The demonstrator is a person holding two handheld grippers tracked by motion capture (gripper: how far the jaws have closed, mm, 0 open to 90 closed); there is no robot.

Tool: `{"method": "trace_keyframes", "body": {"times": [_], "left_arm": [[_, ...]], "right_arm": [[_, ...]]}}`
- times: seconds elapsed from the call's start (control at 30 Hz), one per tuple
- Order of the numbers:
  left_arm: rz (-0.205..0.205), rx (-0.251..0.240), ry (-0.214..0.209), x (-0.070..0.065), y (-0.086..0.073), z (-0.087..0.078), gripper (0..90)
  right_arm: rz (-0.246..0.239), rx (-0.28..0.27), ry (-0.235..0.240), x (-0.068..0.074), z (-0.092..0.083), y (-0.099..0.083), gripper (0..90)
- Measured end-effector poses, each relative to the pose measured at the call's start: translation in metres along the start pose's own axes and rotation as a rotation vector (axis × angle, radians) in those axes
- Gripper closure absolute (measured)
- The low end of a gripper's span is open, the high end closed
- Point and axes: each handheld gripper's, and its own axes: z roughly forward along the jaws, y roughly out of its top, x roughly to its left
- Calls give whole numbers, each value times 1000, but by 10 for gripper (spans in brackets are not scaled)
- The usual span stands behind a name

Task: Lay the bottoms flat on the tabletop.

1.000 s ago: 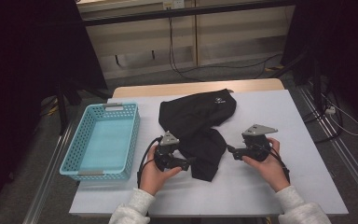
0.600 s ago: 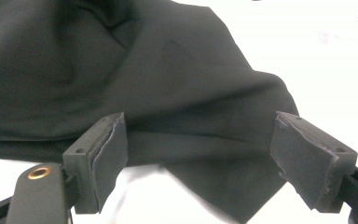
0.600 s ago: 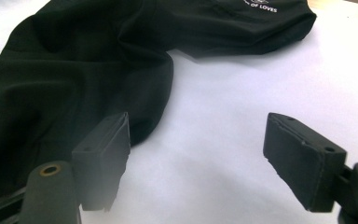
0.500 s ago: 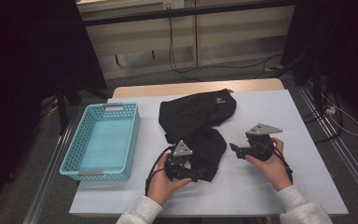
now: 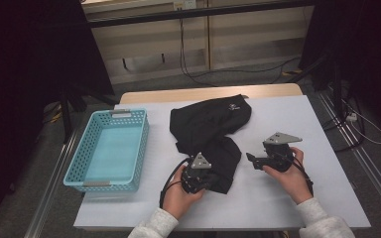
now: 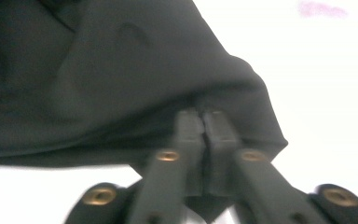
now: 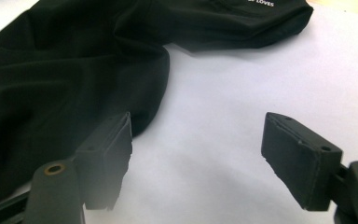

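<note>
We see a crumpled black fabric garment [image 5: 209,134] with small white lettering lying on the white-covered table [image 5: 287,198], just right of the light blue perforated plastic basket [image 5: 110,148]. Taking the garment as our landmark, its wider part lies toward the far edge of the table and a folded lobe reaches toward the person.

The left tool [image 5: 204,179] sits at the near edge of that lobe. Compared with a second ago, when it rested at the lobe's left side with its jaws wide, it has slid across to the lobe's near hem, and its jaws have just been closing. In the left gripper view the left tool [image 6: 204,122] has its two black pads pressed together with a fold of the black cloth pinched between them.

The right tool [image 5: 252,159] rests to the right of the garment, near the lobe but not touching it, in much the same spot as before. In the right gripper view the right tool [image 7: 196,140] has its jaws standing well apart over bare table, with the garment's edge just beyond the left jaw.
</note>
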Motion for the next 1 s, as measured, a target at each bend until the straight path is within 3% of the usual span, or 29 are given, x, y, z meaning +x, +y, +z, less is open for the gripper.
{"method": "trace_keyframes", "body": {"times": [0.1, 0.27, 0.47, 0.5, 0.57, 0.67, 0.8, 0.93, 0.97, 1.0], "left_arm": [[-8, -4, 7, 2, 4, -3, 881], [-82, -106, 29, 22, 14, -32, 885], [-170, -228, 143, 56, 16, -73, 887], [-193, -246, 164, 65, 14, -79, 887], [-198, -249, 172, 68, 12, -81, 887], [-216, -253, 201, 76, 9, -85, 887], [-228, -252, 232, 82, 4, -88, 884], [-255, -236, 218, 84, -1, -86, 856], [-235, -233, 218, 81, 0, -83, 691], [-235, -233, 218, 81, 0, -83, 631]], "right_arm": [[1, 1, 0, -1, -1, -1, 246], [0, 4, 7, -1, -3, -3, 247], [-33, 16, 39, 7, 2, -3, 253], [-50, 23, 64, 13, 5, -2, 268], [-57, 32, 80, 17, 8, -2, 280], [-109, 60, 137, 30, 15, 1, 351], [-154, 81, 172, 45, 24, 4, 397], [-125, 80, 145, 39, 23, 4, 340], [-84, 65, 140, 31, 21, 3, 336], [-84, 65, 140, 31, 21, 3, 336]]}}
